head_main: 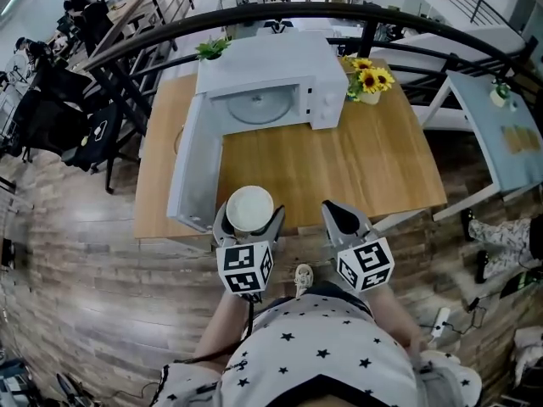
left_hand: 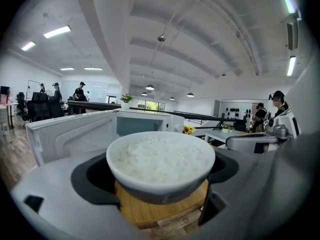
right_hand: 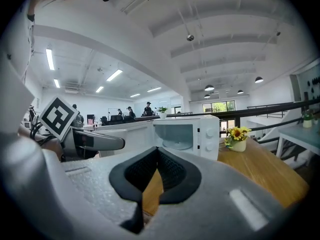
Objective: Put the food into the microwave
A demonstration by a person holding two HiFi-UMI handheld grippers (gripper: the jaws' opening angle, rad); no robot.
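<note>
A white bowl of rice sits between the jaws of my left gripper, which is shut on it, at the near edge of the wooden table. The white microwave stands at the back of the table with its door swung wide open toward me on the left; the glass turntable shows inside. My right gripper is beside the left one, its jaws together with nothing between them.
A pot of sunflowers stands right of the microwave. A black railing curves behind the table. A second pale table lies to the right, and people sit at desks far left.
</note>
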